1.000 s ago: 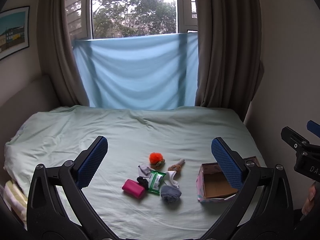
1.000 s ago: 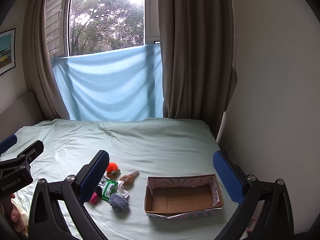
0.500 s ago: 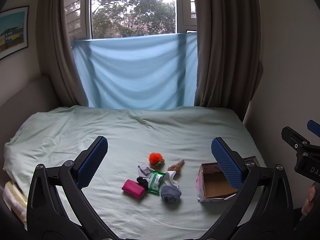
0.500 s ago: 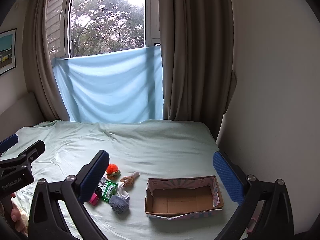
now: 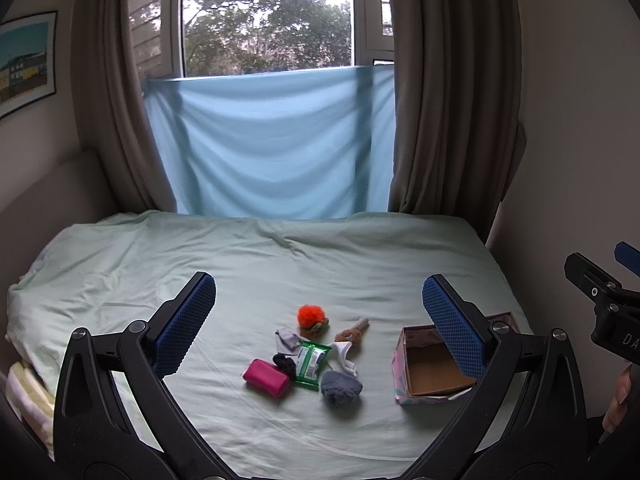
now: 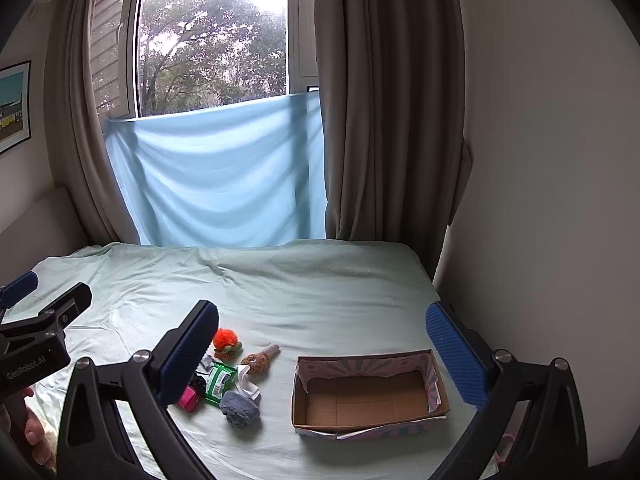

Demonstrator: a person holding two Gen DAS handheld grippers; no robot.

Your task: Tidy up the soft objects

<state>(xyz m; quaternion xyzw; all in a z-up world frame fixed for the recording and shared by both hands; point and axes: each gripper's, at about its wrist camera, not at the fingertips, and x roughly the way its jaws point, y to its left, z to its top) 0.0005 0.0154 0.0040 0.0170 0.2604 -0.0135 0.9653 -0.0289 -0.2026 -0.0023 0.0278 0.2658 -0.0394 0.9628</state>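
Note:
A small pile of soft things lies on the pale green bed: an orange pom-pom toy (image 5: 310,315), a brown plush (image 5: 352,332), a pink pouch (image 5: 266,377), a green packet (image 5: 313,363), a grey-blue fuzzy sock (image 5: 340,387), a white sock (image 5: 344,356) and a black ball (image 5: 285,363). An open, empty cardboard box (image 6: 366,396) stands to their right. My left gripper (image 5: 318,324) is open and empty, held above the pile. My right gripper (image 6: 322,354) is open and empty, above the box and pile.
The bed (image 5: 280,264) runs back to a blue cloth (image 5: 272,140) hung under the window, with brown curtains on both sides. A wall (image 6: 540,160) borders the bed's right edge. Folded yellowish fabric (image 5: 28,392) lies at the left bedside.
Both views shift very slightly; the pile and box stay where they were. Both grippers remain open.

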